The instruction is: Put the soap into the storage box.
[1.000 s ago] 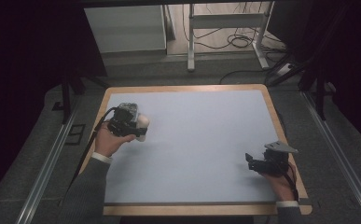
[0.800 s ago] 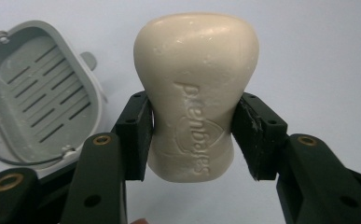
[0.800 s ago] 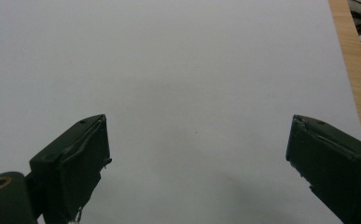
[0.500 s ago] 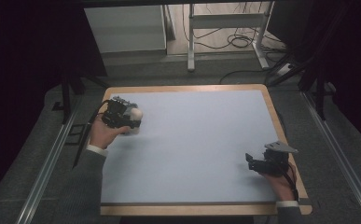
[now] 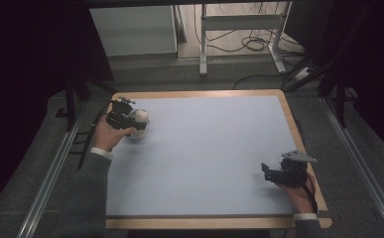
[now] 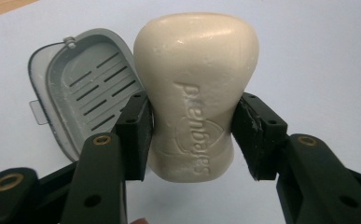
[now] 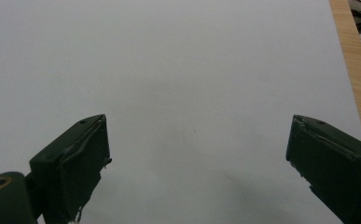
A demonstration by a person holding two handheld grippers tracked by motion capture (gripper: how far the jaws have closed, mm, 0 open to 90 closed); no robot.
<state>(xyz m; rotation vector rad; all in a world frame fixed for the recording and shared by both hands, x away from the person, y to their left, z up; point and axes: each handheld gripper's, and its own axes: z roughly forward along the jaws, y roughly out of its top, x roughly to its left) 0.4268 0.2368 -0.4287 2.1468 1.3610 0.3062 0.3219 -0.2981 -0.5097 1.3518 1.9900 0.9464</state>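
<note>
Soap in hand, that was the picture we had! Our left gripper (image 5: pixel 139 120) had its jaws clamped on the waist of the cream soap bar (image 6: pixel 197 93), one pad pressing each flank, and the bar stood clear of the table (image 5: pixel 209 148) in the left gripper view. So the pick-up looked done, we judged. What seemed left was the landing: the grey soap dish (image 6: pixel 82 93) lay open just beside the bar, its slotted tray bare, nothing in it yet. We read the job as roughly halfway, with the bar gripped, the placing to come, and maybe the dish's lid to see to after that.

Now the room to move. Measured from the soap dish, we were working tight: in the high view it sat out of sight behind the hand, close to the table's far left corner, with the wooden rim (image 5: pixel 189 93) not far beyond it. Little margin on that side, we thought, so any swing past the dish risked the edge. Toward the middle, away from the dish, the blue surface ran wide and bare.

Our right gripper (image 5: pixel 266 172) waited well apart from the dish, near the opposite corner, jaws spread wide with nothing between them.
</note>
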